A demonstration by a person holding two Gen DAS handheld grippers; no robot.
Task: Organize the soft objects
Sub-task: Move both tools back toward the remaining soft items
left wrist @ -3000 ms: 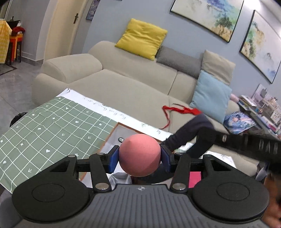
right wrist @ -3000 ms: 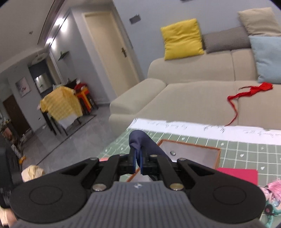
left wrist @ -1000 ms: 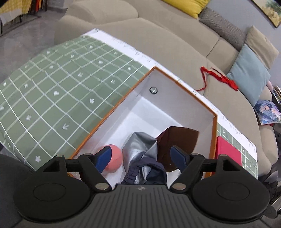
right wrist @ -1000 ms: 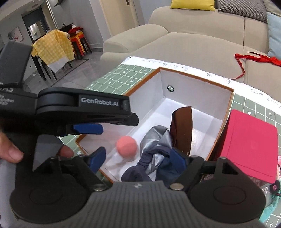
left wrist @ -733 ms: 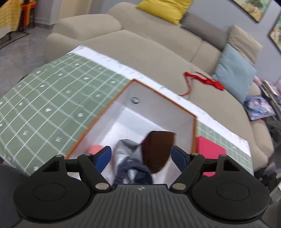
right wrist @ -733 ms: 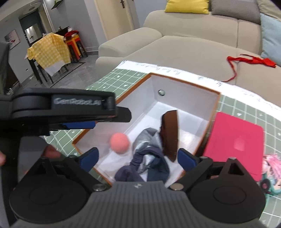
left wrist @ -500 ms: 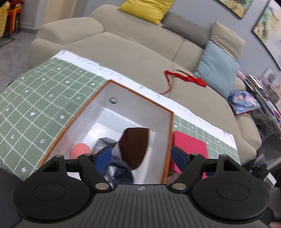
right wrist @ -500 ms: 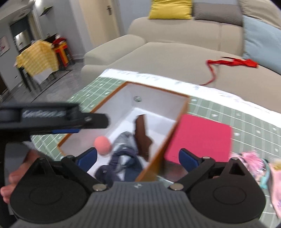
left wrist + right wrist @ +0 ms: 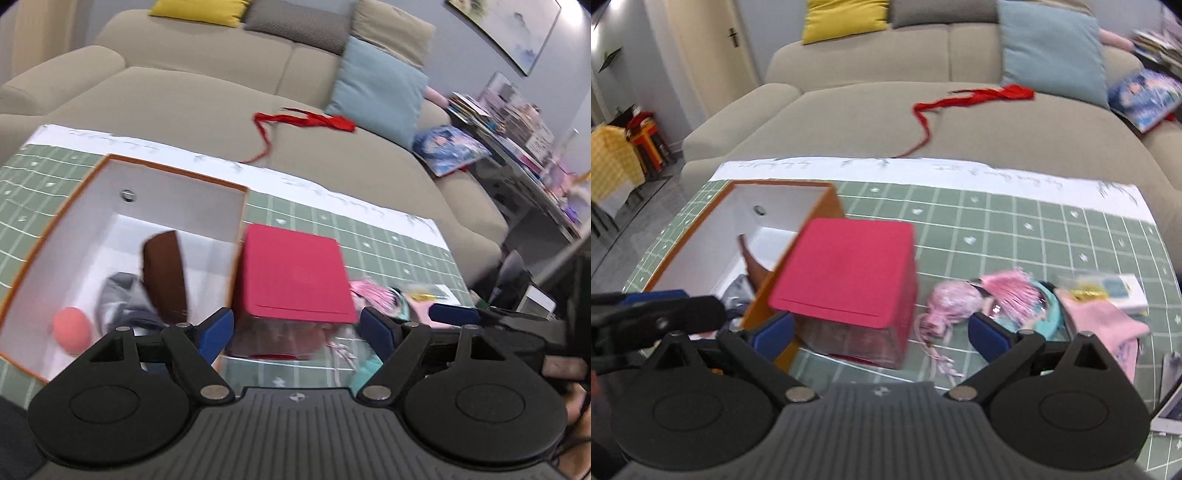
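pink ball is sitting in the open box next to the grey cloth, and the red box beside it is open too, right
Not quite. The pink ball does lie in the open box near the grey cloth, but the red box beside it is closed, its lid on. The left wrist view shows this.

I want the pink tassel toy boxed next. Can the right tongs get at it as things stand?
Probably yes. The right tongs are open and empty, and the pink tassel toy lies in the open on the green mat, just right of the red box. Nothing covers it, though that box stands close beside it.
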